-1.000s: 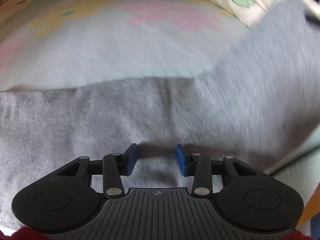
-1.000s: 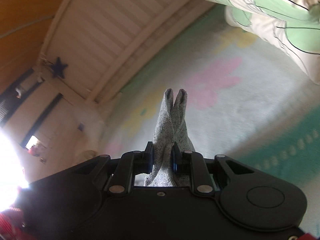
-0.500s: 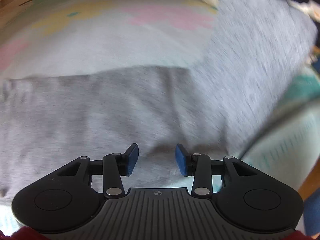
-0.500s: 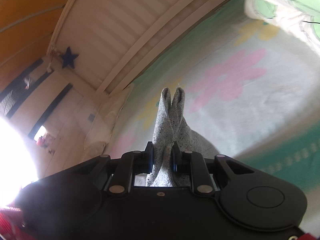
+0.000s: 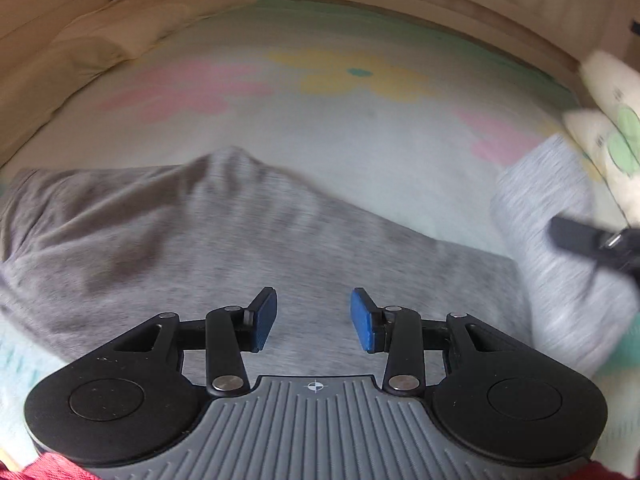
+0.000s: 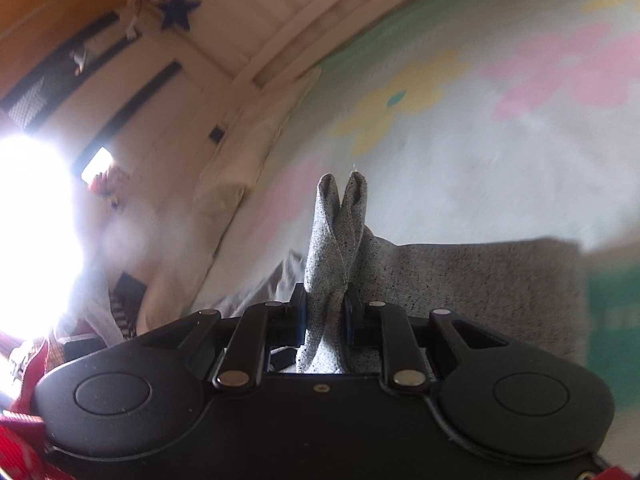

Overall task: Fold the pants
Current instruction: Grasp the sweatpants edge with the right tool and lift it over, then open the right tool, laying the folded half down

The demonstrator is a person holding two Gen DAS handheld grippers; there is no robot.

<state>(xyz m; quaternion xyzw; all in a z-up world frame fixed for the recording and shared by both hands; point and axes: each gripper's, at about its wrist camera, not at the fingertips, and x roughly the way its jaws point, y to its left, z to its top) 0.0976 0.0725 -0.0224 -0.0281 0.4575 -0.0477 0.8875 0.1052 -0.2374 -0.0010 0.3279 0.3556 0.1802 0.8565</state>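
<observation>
Pants (image 5: 248,256), grey knit, spread across a floral bedsheet (image 5: 320,140) in the left wrist view, filling the middle band from 9 o'clock to 3 o'clock. Left gripper (image 5: 314,320) poised just above the cloth at 6 o'clock, blue pads parted, nothing between them, no contact that can be confirmed. Raised, peaked ridge in the fabric toward 11 o'clock; lighter grey section lifted off the bed at 3 o'clock, with a dark blurred gripper finger crossing it. Pale pillow (image 5: 612,128) at 2 o'clock, wooden bed frame (image 5: 360,8) along 12 o'clock. Heavy motion blur throughout. In the right wrist view: right gripper (image 6: 325,316) clamped on a doubled pinch of pants (image 6: 340,236), two layers standing up past the pads toward 12 o'clock. Remainder of the garment trailing flat toward 3 o'clock on the sheet. Bright window glare at 9 o'clock, blue star ornament (image 6: 178,8) at 11 o'clock. Judged progress: fold in mid-carry, one end raised and held over the bed, not yet laid onto the flat half. Judged remaining: lowering the held end onto the flat portion, aligning edges, release, smoothing the peaked ridge, possibly one more fold. Count of completed folds not determinable.
</observation>
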